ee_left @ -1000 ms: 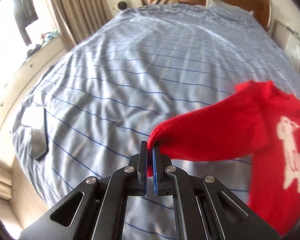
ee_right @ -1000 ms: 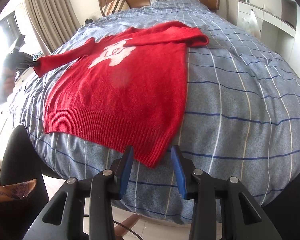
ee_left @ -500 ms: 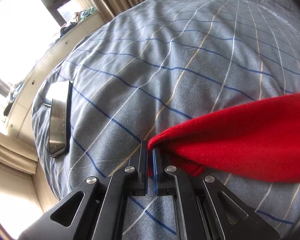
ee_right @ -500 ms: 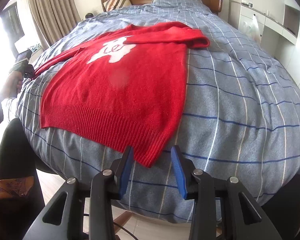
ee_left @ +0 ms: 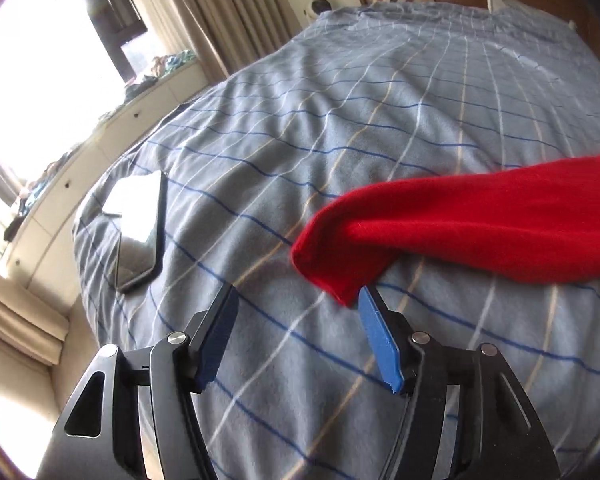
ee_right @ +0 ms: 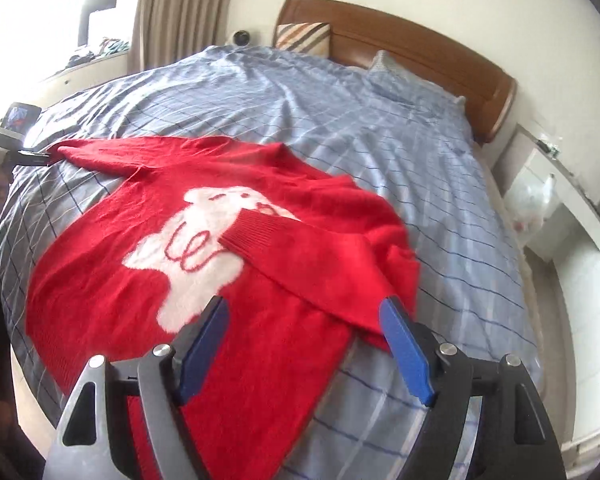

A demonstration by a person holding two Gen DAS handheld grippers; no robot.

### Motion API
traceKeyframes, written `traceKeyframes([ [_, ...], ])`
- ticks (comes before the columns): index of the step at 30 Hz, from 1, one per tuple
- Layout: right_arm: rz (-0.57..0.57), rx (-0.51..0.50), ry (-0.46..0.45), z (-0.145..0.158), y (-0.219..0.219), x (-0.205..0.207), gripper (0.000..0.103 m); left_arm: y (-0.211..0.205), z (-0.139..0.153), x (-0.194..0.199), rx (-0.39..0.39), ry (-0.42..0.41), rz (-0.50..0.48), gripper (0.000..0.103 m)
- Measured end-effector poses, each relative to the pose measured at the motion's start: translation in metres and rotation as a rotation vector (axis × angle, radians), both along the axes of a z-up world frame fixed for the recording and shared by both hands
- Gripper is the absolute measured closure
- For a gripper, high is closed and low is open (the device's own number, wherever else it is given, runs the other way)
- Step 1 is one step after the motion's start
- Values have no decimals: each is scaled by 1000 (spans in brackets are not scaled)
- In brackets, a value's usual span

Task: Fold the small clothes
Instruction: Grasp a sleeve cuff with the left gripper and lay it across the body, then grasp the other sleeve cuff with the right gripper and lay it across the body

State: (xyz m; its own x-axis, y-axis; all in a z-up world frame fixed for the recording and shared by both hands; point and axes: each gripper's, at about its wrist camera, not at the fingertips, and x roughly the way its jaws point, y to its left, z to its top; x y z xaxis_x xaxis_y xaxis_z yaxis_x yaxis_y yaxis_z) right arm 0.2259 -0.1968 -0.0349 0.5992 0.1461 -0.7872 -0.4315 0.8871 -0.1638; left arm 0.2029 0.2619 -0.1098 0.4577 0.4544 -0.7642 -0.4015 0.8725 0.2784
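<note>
Evidently mid sleeve-fold: both tongs, left [ee_left: 296, 312] and right [ee_right: 304, 320], gaped wide and empty; next, probably, regrip outstretched sleeve [ee_left: 460, 232] of sweater [ee_right: 108, 292].

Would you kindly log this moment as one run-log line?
left gripper: open, cuff lying on bed | right gripper: open above sweater | other sleeve folded across front | phone on bed

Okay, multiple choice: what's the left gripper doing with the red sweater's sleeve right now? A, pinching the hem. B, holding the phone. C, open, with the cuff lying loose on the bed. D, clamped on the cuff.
C: the left gripper is open, its fingers spread, and the sleeve cuff lies on the bedspread.
</note>
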Motion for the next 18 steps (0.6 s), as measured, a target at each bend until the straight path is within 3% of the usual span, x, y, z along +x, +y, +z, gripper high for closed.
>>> traceKeyframes([
  [3,47,43,112,-30,34,44,27,-19,5,-22,-75,-36,-34,38],
  [8,-3,-66,123,-80,76,90,28,-49,-7,-36,-198,-104,-71,31],
  [9,-49,-66,139,-89,71,96,32,-54,-14,-35,-202,-102,-86,31],
  [10,-96,-24,160,-92,60,99,49,-57,-20,-34,-199,-93,-92,31],
  [11,-151,21,160,-88,46,99,59,-59,-26,-34,-194,-88,-93,31],
  [12,-191,54,152,-80,29,96,85,-59,-30,-38,-191,-101,-92,31],
  [13,-228,79,133,-69,12,91,95,-59,-30,-42,-193,-120,-89,31],
  [18,-444,186,-5,5,-116,53,95,-51,-27,-49,-272,-185,-61,31],
])
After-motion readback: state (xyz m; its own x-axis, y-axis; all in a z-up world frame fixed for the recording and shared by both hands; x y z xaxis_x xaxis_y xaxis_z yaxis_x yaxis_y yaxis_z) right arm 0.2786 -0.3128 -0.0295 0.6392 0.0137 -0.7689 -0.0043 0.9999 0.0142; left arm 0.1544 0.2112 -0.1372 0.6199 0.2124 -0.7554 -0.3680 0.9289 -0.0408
